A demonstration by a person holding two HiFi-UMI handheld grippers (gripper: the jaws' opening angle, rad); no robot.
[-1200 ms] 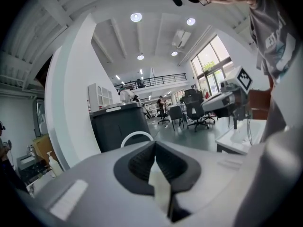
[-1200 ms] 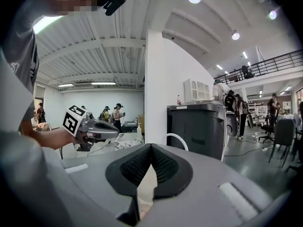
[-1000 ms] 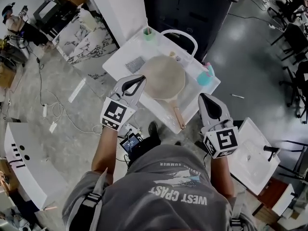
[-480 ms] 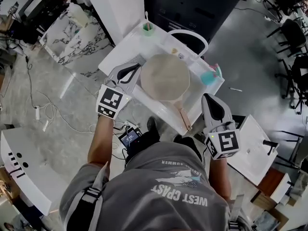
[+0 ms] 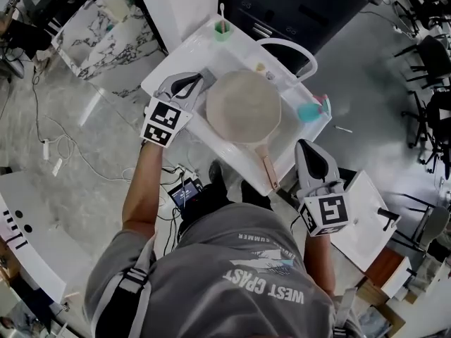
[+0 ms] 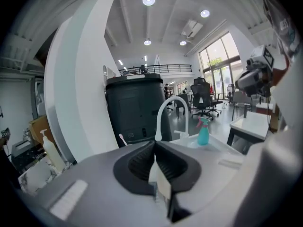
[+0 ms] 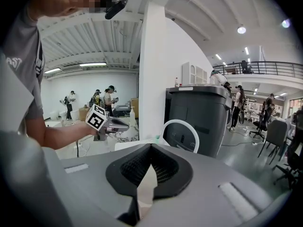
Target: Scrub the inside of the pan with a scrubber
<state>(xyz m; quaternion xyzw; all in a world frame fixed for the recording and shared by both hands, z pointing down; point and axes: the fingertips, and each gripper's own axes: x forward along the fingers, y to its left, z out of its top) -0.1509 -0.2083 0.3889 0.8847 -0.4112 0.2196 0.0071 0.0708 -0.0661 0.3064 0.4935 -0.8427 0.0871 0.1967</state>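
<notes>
A round pan [image 5: 243,108] with a pale inside lies in the white sink [image 5: 292,143], its wooden handle [image 5: 270,172] pointing toward me. A grey scrubber [image 5: 209,77] lies on the sink's left ledge, partly covered by my left gripper [image 5: 200,82]. That gripper hangs over the ledge with its jaws shut and nothing between them [image 6: 155,146]. My right gripper [image 5: 307,146] stays off the sink's near right corner, shut and empty [image 7: 151,148]. In the right gripper view the left gripper [image 7: 107,122] shows beyond the jaws.
A white arched faucet [image 5: 290,46] and a green cup [image 5: 223,29] stand at the sink's back. A teal spray bottle [image 5: 311,111] sits at its right end. A dark bin [image 5: 282,5] stands behind, and a small white table [image 5: 366,224] is at my right.
My left gripper has moved forward from the sink's near left edge to over the ledge by the scrubber. The right gripper has hardly moved.
</notes>
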